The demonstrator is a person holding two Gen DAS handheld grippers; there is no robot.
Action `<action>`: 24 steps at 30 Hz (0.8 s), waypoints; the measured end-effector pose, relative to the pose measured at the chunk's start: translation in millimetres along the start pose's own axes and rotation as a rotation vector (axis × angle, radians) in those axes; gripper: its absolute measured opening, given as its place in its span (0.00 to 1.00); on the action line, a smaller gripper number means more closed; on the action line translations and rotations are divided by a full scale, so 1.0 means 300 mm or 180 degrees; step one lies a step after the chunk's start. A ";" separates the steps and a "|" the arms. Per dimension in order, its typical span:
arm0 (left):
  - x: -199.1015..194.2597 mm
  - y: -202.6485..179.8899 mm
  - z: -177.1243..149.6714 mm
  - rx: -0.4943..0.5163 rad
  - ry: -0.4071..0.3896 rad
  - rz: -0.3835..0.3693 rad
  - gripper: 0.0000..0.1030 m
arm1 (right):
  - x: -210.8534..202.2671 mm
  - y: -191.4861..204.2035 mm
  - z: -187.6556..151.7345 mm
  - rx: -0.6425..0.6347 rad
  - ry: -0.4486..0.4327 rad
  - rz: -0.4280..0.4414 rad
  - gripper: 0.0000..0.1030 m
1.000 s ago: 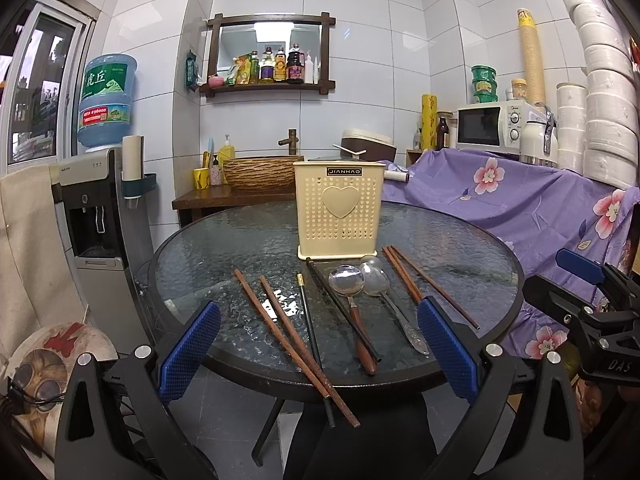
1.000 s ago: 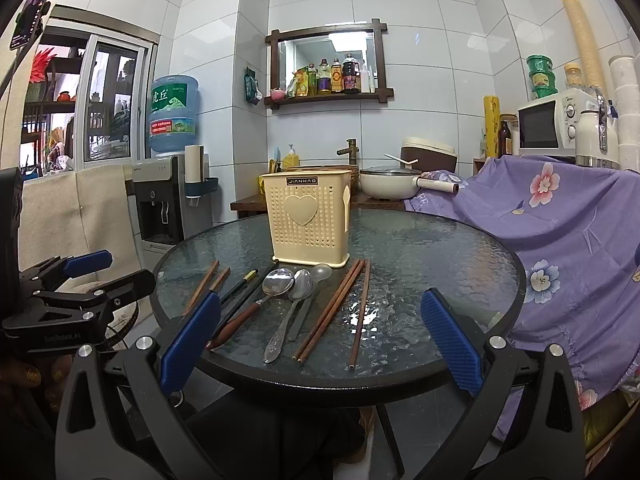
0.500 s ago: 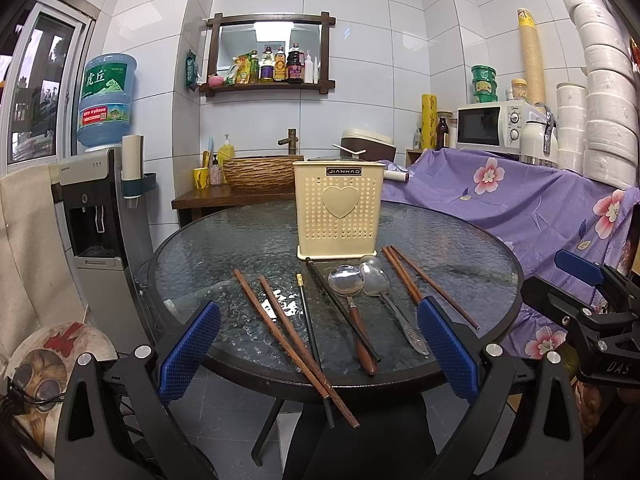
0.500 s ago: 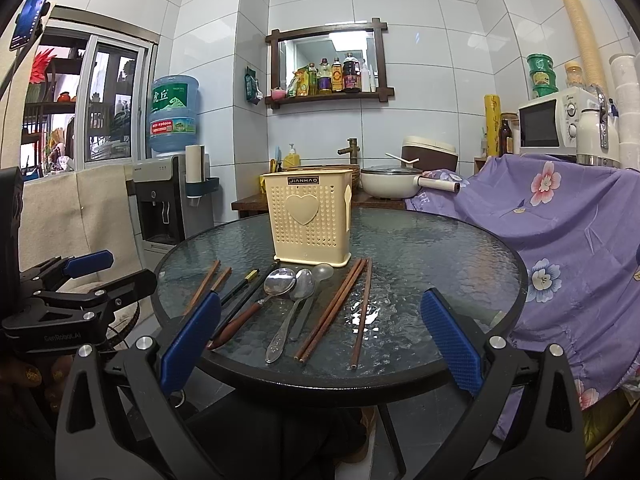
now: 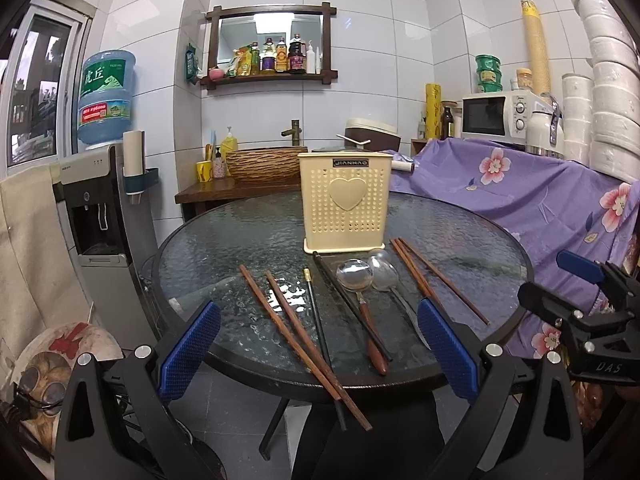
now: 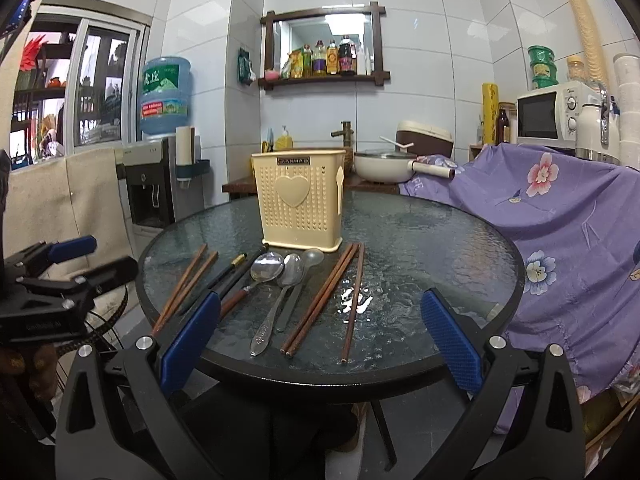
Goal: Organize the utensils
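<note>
The left claw [image 5: 318,344] is hovering spread wide off the near edge of the round glass table [image 5: 240,236], pinching nothing. The right claw [image 6: 320,334] is hanging off the same edge farther right, also spread and empty.

Between the claws and the cream holder [image 5: 346,200] the utensils are lying loose on the glass. Six brown chopsticks are showing: two at the left [image 5: 292,320], jutting past the near edge, and four at the right [image 6: 320,300]. Two black chopsticks [image 5: 320,320] are lying beside the left pair. Three spoons are resting bowl-end toward the holder: one wooden-handled [image 5: 354,276], one all metal [image 6: 290,272], one clear [image 6: 312,258].

The holder is standing upright near the table's middle. A purple flowered cloth [image 6: 560,232] is crowding the right edge; a water dispenser [image 5: 100,208] is standing past the left edge. The far half of the glass is lying bare.
</note>
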State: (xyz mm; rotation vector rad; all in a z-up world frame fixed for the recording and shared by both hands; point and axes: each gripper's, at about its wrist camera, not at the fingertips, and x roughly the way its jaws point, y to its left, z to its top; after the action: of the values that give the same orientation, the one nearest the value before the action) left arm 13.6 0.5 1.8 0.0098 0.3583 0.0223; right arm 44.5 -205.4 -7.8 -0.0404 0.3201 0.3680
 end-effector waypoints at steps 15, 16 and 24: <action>0.203 0.100 0.052 -0.0014 0.0574 0.0115 0.94 | 0.221 -0.034 0.024 -0.0060 0.0800 0.0096 0.95; 0.217 0.109 0.054 -0.0022 0.0616 0.0114 0.94 | 0.235 -0.040 0.025 -0.0039 0.0839 0.0096 0.95; 0.390 0.247 0.083 -0.0281 0.1117 0.0173 0.88 | 0.382 -0.158 0.095 0.0063 0.1148 -0.0151 0.95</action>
State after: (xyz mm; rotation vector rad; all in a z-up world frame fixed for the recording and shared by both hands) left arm 130.3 77.3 -14.9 -0.0726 0.7076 0.0945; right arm 171.3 -207.1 -17.8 -0.0954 0.6782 0.3094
